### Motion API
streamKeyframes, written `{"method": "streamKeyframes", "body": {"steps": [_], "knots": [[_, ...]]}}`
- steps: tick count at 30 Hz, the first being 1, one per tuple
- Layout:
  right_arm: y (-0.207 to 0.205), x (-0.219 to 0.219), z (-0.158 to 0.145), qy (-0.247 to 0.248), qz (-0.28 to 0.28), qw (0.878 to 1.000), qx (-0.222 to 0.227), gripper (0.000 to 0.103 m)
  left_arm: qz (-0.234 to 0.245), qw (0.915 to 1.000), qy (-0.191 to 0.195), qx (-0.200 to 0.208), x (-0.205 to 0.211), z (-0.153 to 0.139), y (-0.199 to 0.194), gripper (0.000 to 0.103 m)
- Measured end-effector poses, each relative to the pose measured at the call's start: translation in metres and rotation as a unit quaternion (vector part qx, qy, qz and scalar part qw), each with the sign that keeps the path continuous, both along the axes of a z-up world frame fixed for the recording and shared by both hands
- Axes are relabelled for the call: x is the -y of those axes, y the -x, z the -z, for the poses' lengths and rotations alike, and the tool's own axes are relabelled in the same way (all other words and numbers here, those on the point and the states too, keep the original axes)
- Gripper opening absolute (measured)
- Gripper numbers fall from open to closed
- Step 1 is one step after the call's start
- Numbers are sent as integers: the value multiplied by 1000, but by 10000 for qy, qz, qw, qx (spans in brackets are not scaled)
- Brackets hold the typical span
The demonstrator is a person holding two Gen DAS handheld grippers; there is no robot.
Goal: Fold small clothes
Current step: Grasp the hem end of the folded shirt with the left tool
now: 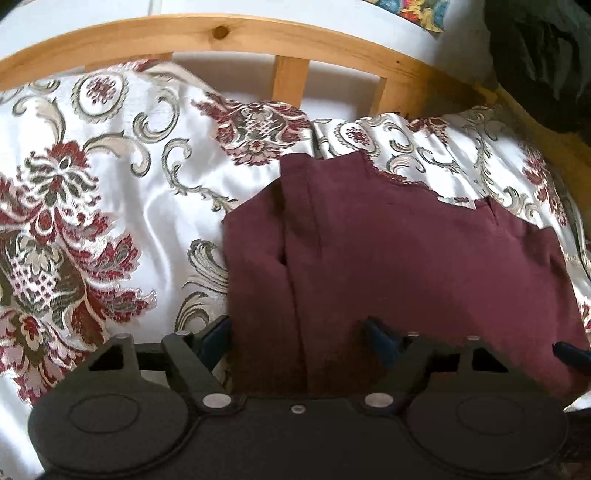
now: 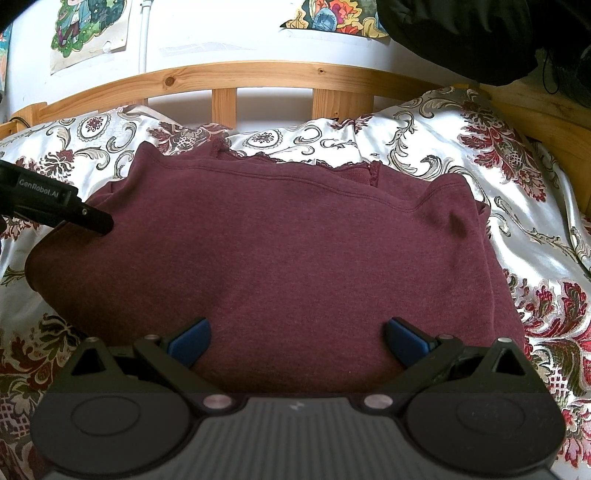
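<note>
Right wrist view, floral bedspread, wooden bed frame, posters on wall.

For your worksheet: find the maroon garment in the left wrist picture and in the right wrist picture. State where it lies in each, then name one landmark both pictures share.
Left wrist view: the maroon garment fills the centre and lower right, on the patterned bedspread.
Right wrist view: the maroon garment fills the centre, spreading almost across the picture.
Shared landmark: the wooden headboard rail curves across the top of both.
</note>
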State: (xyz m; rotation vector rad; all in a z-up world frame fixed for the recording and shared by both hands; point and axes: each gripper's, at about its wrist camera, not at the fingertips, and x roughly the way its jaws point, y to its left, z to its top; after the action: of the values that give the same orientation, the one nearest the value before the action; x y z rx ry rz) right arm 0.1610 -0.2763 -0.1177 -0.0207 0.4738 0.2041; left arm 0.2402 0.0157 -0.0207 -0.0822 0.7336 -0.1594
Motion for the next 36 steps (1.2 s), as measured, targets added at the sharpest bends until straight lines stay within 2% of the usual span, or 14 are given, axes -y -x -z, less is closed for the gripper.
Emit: {"method": "streamKeyframes", "body": {"steps": [4,7,8,10,14,19,22,29,31,33,34,36], "knots": [[0,0,0,-3,-1,10000,-1,103,-278,9991,287,-172,-8,1,-3,63],[0,0,0,-4,0,10000,-1,103,-451,9975,491,-226,-10,-2,-3,46],[0,0,0,-3,0,10000,-2,103,-460,9976,476,-224,-8,-4,-2,39],[0,1,-1,-1,-16,10000,-15,103,-447,9983,327,-194,-1,-9,0,33],[-2,7,-8,61,-331,9993,-188,103,-466,9986,240,-68,11,-25,7,28],[-4,24,-22,-368,-325,9982,-339,103,-284,9993,242,58,29,-47,12,26],[-3,37,-35,-561,-122,9983,-56,103,-92,9993,326,136,45,-62,14,24],[-11,76,-55,-442,563,9962,494,103,785,9962,161,337,111,-84,18,21],[-17,90,-57,-499,759,9946,503,103,1132,9930,104,315,135,-81,20,19],[-22,105,-56,-577,984,9922,498,103,1501,9884,-15,228,159,-72,22,13],[-25,112,-54,-595,1103,9909,496,103,1676,9857,-77,182,169,-66,24,4],[-30,123,-50,-592,1283,9889,457,103,1901,9817,-113,44,184,-54,25,4]]}}
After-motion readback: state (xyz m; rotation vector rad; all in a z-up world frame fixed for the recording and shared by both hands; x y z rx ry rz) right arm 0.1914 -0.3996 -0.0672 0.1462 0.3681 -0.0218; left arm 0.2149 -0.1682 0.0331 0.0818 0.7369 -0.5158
